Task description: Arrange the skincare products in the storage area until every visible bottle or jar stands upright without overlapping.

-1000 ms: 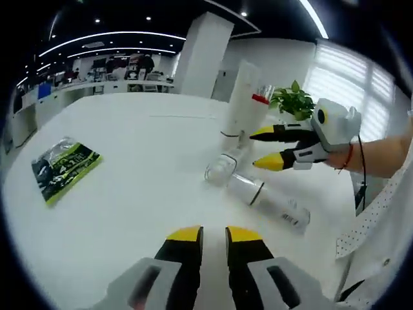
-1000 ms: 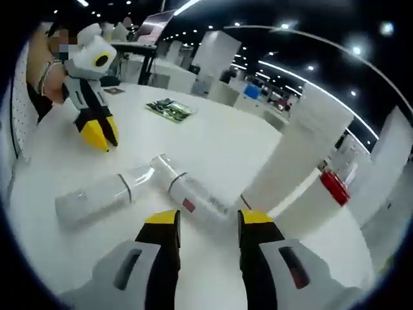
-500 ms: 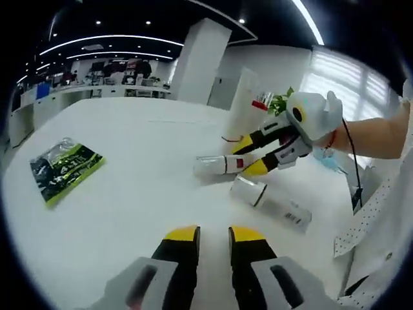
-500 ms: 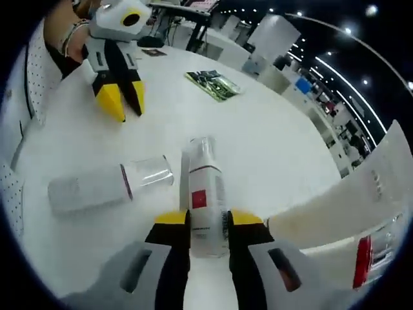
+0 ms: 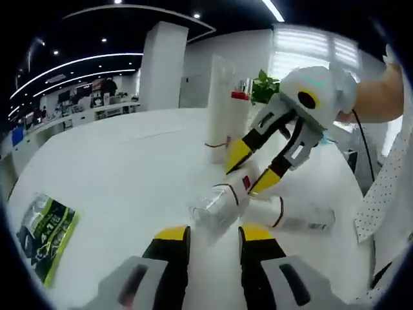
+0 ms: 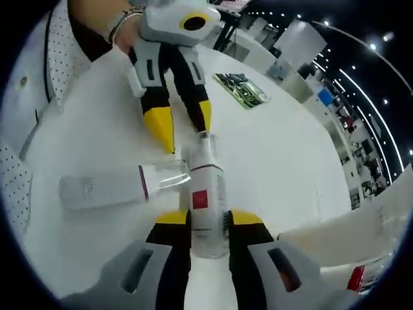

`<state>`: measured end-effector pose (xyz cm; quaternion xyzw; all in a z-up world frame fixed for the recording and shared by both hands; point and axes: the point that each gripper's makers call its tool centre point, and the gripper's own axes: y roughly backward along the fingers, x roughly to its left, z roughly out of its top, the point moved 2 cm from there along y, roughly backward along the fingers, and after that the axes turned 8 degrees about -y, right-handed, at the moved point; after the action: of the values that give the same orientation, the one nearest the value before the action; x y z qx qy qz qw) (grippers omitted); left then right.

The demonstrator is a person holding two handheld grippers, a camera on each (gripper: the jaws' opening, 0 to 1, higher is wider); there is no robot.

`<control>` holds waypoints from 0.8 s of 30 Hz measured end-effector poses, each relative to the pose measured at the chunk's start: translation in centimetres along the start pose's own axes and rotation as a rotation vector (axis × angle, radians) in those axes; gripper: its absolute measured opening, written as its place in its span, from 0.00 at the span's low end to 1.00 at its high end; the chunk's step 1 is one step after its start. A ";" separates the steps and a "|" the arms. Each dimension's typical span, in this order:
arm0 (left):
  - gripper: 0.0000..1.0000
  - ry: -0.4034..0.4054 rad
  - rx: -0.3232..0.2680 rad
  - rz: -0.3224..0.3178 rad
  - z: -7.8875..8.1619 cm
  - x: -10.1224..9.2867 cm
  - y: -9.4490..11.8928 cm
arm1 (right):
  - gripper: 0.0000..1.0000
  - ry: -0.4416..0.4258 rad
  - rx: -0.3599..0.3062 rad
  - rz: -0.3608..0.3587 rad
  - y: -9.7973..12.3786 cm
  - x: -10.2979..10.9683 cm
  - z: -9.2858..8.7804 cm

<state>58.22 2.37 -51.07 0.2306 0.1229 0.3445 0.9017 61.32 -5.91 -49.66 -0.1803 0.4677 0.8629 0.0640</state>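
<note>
A white bench (image 5: 129, 161) carries a green and black packet (image 5: 44, 234) lying flat near its left edge. At the far side a leafy green plant (image 5: 262, 87) stands before bright window blinds (image 5: 310, 51). A white pillar (image 5: 161, 71) rises beyond, in an open office with ceiling lights.

The right gripper (image 6: 206, 223), grey with yellow-tipped black jaws, is clamped on a white cylindrical bottle with a red square label (image 6: 205, 200), held tilted off the table. The left gripper (image 5: 208, 237), matching it, has its jaws parted around the bottle's clear cap end. A bare forearm with a wristband (image 6: 119, 22) shows behind it.
</note>
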 end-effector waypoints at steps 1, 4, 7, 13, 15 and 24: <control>0.30 0.011 -0.001 -0.022 0.1 -0.2 -0.1 | 0.20 0.008 0.003 0.000 0.0 0.0 0.0; 0.29 0.056 -0.017 -0.054 0.2 0.1 -0.6 | 0.20 -0.001 0.006 0.002 0.0 -0.1 0.0; 0.23 0.160 -0.010 -0.077 0.3 0.2 -0.4 | 0.20 -0.020 0.003 -0.007 0.1 0.0 0.1; 0.22 0.163 0.018 -0.081 0.6 0.1 -0.5 | 0.20 -0.046 0.006 -0.035 0.2 0.1 0.0; 0.22 0.158 0.016 -0.081 0.8 0.0 -0.4 | 0.20 -0.058 0.003 -0.056 0.2 0.2 0.0; 0.25 0.133 0.016 -0.092 0.8 0.6 -0.8 | 0.19 -0.023 -0.053 -0.114 0.4 0.6 0.3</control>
<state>59.40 1.95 -50.86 0.2083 0.1958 0.3163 0.9046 60.57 -5.92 -49.42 -0.1985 0.4330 0.8719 0.1135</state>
